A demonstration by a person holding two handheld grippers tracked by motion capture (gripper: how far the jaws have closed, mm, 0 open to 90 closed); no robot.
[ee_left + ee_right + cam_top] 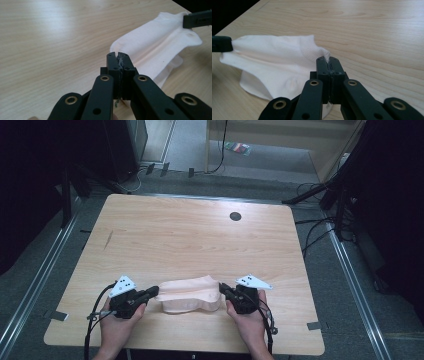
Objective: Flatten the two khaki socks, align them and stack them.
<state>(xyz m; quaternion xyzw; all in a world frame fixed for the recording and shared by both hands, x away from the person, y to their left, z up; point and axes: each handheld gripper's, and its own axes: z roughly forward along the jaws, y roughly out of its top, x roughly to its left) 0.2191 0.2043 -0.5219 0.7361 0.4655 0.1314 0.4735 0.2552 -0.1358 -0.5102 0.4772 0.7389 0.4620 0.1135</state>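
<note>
A: While the high view is looking down on the wooden table [190, 235], what is sitting at the lower left of the frame?

B: The person's left hand [116, 326] is coming up from the bottom edge, holding the left gripper [153, 293], which is pointing toward the right. Its jaws are pressed together on the left end of a pale sock [190, 294].

A: And in the left gripper view?

B: The left gripper [117, 55] is rising from the bottom centre, its jaws pinching a bit of the white fabric. The sock [155, 47] is stretching away to the upper right, and the other gripper's black tip is biting its far end at the upper right corner.

A: Where is the sock lying overall?

B: In the lower middle of the high view, between the two grippers, near the table's front edge. Part of it is being lifted while a lower layer is resting on the wood.

A: Moving right?

B: The right gripper [222, 288] is sitting at the lower right of centre, held by the right hand [248, 320], pointing left. In the right gripper view, the right gripper [329, 60] is clamped on the sock [274, 57] edge at the frame's centre.

A: Any containers?

B: I am seeing no containers. A small dark round hole [235, 216] is showing in the tabletop at upper centre.
</note>
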